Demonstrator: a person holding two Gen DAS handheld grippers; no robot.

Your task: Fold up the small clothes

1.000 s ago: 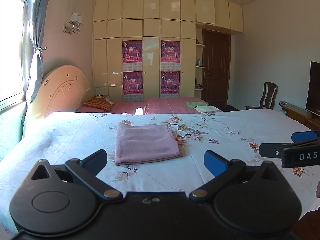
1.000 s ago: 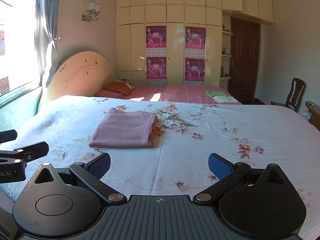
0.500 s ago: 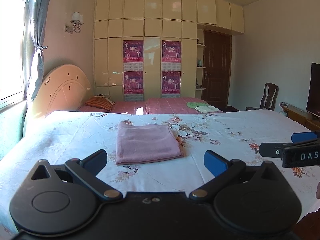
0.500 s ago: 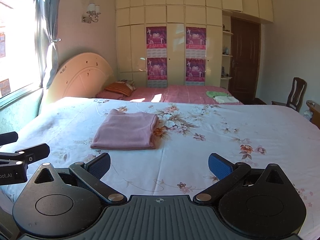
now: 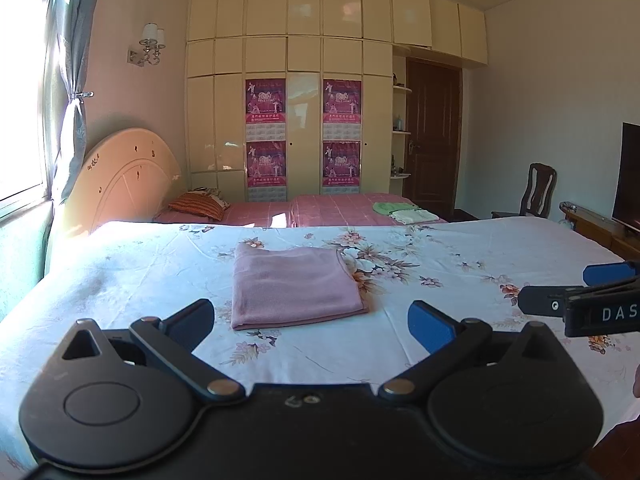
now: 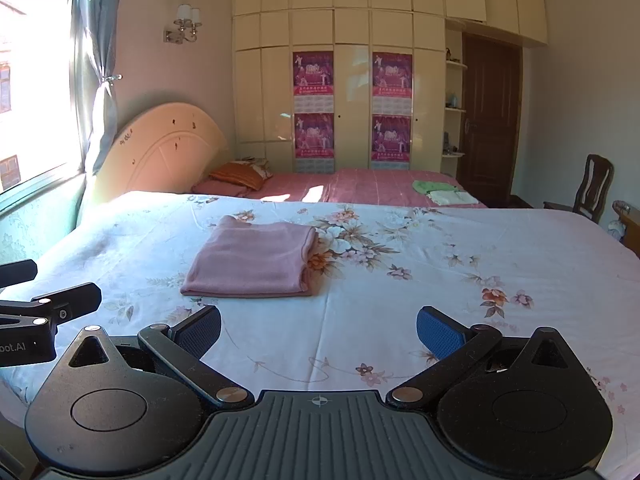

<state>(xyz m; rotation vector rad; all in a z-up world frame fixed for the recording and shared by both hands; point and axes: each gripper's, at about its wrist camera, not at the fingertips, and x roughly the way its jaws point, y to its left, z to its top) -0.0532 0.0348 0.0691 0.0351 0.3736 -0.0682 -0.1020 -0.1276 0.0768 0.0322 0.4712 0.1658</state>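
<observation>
A pink cloth point(image 5: 294, 286) lies folded into a neat rectangle on the floral bed sheet point(image 5: 440, 264); it also shows in the right wrist view point(image 6: 254, 260). My left gripper point(image 5: 312, 320) is open and empty, held back from the cloth's near edge. My right gripper point(image 6: 320, 330) is open and empty, near the bed's front edge, with the cloth ahead and to the left. Each gripper shows at the edge of the other's view: the right gripper point(image 5: 580, 292), the left gripper point(image 6: 48, 304).
A second bed with a pink cover point(image 5: 320, 210) stands behind, with green and white folded clothes point(image 5: 404, 212) and an orange pillow point(image 5: 196, 204). A wardrobe point(image 5: 304, 120) fills the back wall. A chair point(image 5: 538, 192) and a TV point(image 5: 630, 176) stand at the right.
Both grippers have drifted slightly; the view has shifted a little. The pink cloth has not moved and both grippers stay open.
</observation>
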